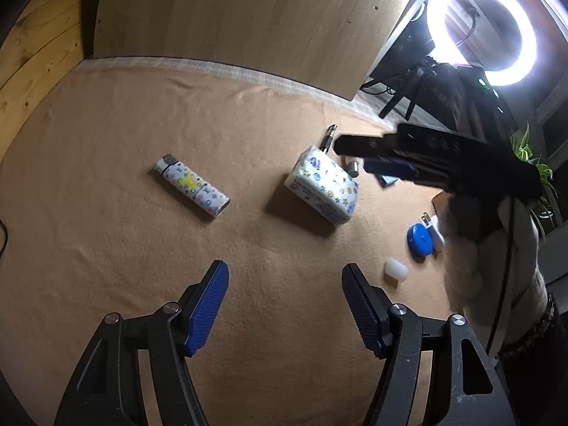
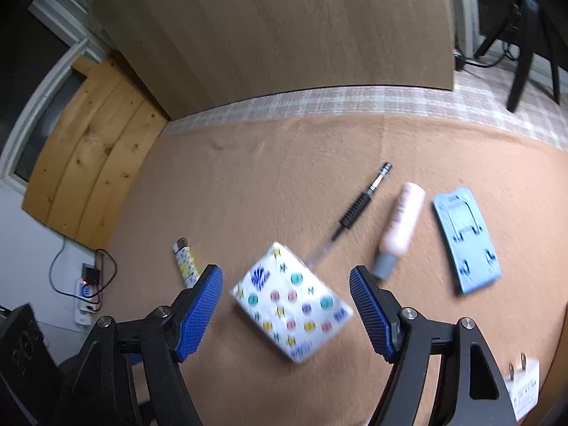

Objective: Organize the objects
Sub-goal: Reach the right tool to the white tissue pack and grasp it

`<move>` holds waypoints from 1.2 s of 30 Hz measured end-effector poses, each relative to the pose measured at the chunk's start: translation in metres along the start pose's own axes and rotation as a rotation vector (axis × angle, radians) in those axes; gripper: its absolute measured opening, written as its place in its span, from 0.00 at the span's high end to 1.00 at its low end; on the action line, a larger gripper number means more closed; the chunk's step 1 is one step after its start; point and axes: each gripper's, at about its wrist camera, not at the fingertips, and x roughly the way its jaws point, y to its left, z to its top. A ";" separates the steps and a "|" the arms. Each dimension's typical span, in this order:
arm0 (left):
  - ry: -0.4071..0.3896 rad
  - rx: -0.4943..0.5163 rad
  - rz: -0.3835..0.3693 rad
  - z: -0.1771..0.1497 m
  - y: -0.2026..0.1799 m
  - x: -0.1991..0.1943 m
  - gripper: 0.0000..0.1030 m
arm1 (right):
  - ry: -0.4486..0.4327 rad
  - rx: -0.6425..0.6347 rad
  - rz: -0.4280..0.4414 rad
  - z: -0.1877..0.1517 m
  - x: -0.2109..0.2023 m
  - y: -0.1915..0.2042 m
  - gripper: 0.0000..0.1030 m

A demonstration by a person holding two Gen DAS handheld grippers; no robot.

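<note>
Left wrist view showed the left gripper (image 1: 285, 277) above a tan cloth (image 1: 106, 248), its blue pads spread apart with nothing between them. On the cloth lay a patterned lighter (image 1: 191, 186) and, to its right, a patterned tissue pack (image 1: 323, 188). Farther right sat a blue disc (image 1: 420, 239), a white plug (image 1: 435, 227) and a small white cap (image 1: 396, 271). The right gripper (image 1: 346, 151) reached in above the pack.

Right wrist view, blurred by motion, showed the right gripper (image 2: 285, 285) with its pads also apart, the pack (image 2: 293, 301) lying between them and seemingly untouched, though the blur left that unsure. Beyond it lay a pen (image 2: 358, 207), a pink tube (image 2: 399, 227) with a grey cap, and a blue stand (image 2: 465, 239).

The pack looked light and soft, likely to squash and to slip in its glossy wrap. A gentle hold across its two short sides, near the middle, would probably suit best.
</note>
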 end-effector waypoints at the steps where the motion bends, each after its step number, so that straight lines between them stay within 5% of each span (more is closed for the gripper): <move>1: 0.002 -0.003 0.001 -0.001 0.002 0.000 0.32 | 0.007 0.001 -0.006 0.002 0.004 0.002 0.31; 6: 0.008 -0.013 0.004 -0.003 0.007 0.001 0.32 | 0.052 0.040 -0.039 0.008 0.023 0.000 0.32; 9: 0.006 -0.013 0.004 -0.003 0.009 -0.001 0.32 | 0.094 0.071 -0.032 0.006 0.029 -0.007 0.51; 13: 0.007 -0.013 0.002 -0.003 0.009 0.000 0.32 | 0.129 0.132 -0.006 -0.006 0.025 -0.019 0.58; 24: 0.046 0.014 -0.032 -0.013 -0.005 0.017 0.33 | 0.153 0.348 0.110 -0.064 -0.006 -0.047 0.58; 36: 0.116 0.073 -0.097 -0.025 -0.037 0.043 0.37 | 0.131 0.159 0.075 -0.074 -0.030 -0.026 0.58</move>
